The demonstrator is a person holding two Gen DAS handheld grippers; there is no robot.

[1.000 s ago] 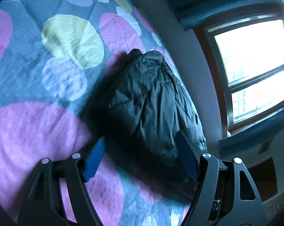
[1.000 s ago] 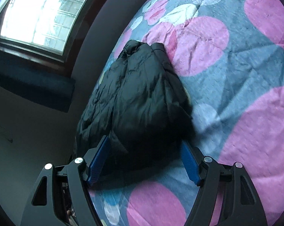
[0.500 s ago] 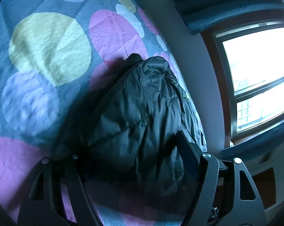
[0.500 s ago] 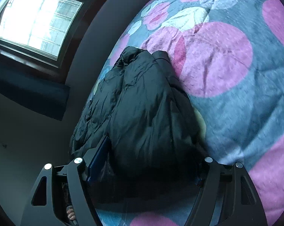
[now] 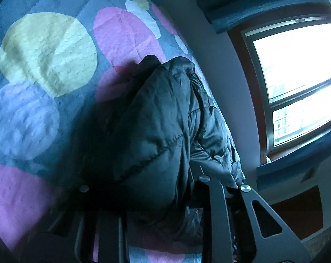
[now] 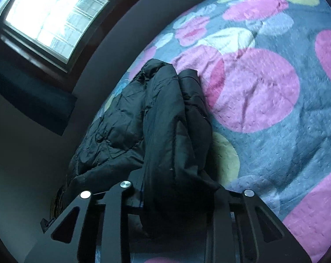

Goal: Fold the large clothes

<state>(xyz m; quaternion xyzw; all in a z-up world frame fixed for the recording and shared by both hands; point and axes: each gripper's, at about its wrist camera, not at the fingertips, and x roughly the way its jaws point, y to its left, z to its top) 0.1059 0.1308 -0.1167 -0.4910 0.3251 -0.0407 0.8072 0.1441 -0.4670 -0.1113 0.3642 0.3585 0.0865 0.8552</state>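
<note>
1. Left wrist view: the left gripper (image 5: 143,188) is closing its jaws, and a bunched fold of the black quilted puffer jacket (image 5: 161,127) is sitting between them, gathered up off the bedspread; the pads themselves are hidden by the fabric.
2. The jacket is lying along the edge of the bed that is running beside the pale wall (image 5: 211,50), with its far end reaching toward the middle of that edge.
3. The grey bedspread with large pink, yellow and lilac circles (image 5: 49,50) is stretching away bare to the jacket's left, giving wide open room on that side.
4. To the jacket's right the bed is ending at once, and the wall and the bright window with a brown frame (image 5: 297,76) are standing just past it, so there is little room there.
5. Right wrist view: the right gripper (image 6: 176,197) is closing its jaws too, with a thick fold of the jacket (image 6: 165,120) standing up between them and draping over the black frame.
6. Here the rest of the jacket is spreading out crumpled to the left, right at the bed edge next to the dark wall (image 6: 34,164) below the window (image 6: 56,17).
7. The bedspread (image 6: 264,92) is lying open to the right, all the way to the far edge of the bed.
</note>
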